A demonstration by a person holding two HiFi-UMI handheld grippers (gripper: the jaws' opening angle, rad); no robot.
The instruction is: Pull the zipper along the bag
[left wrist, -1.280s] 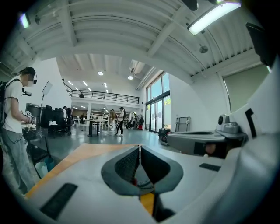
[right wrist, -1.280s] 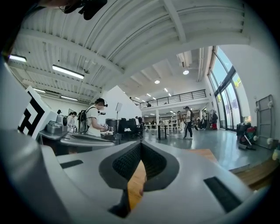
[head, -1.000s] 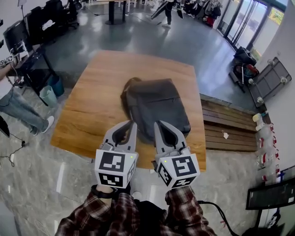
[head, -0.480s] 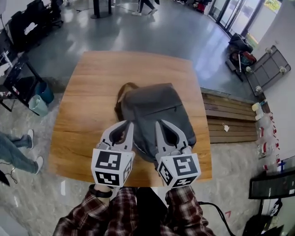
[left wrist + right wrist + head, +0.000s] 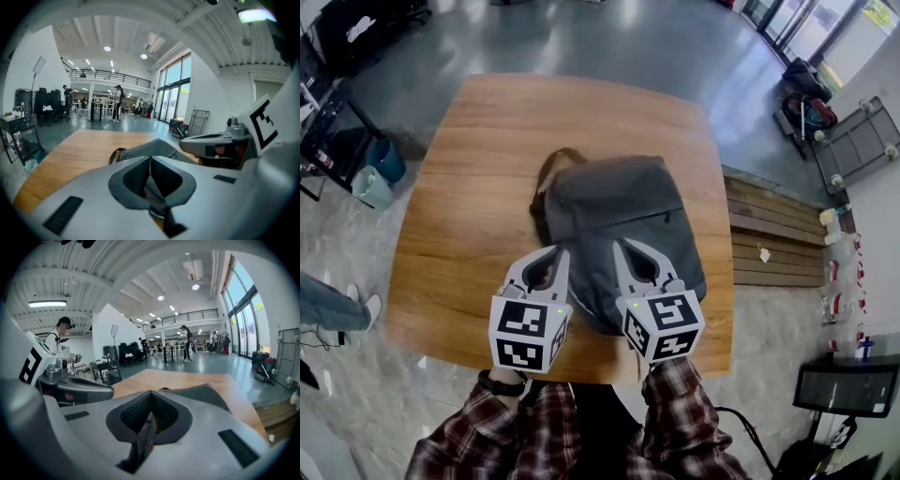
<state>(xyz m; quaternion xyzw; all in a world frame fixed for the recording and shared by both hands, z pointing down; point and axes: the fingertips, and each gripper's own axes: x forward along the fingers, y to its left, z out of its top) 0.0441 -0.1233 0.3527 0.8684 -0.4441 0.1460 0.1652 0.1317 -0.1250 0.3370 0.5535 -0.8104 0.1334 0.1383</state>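
Note:
A dark grey backpack (image 5: 614,220) lies flat on the wooden table (image 5: 469,197), its brown handle (image 5: 551,161) at the far left corner. Both grippers hover side by side over the bag's near end. My left gripper (image 5: 562,249) is shut, its tips meeting with nothing between them. My right gripper (image 5: 620,244) is likewise shut and holds nothing. In the left gripper view the jaws (image 5: 150,157) meet in front of the bag (image 5: 157,146). In the right gripper view the gripper (image 5: 151,393) is closed before the bag (image 5: 204,392). I cannot make out the zipper pull.
A slatted wooden bench (image 5: 773,239) stands against the table's right side. A teal bin (image 5: 373,186) and a black desk (image 5: 323,131) are at the left. A wheeled cart (image 5: 853,131) stands far right and a dark screen (image 5: 848,384) near right. People walk in the hall beyond.
The head view has moved forward over the table, so the bag sits nearer and more central. Both grippers have stayed shut and side by side, now over the bag's near end.

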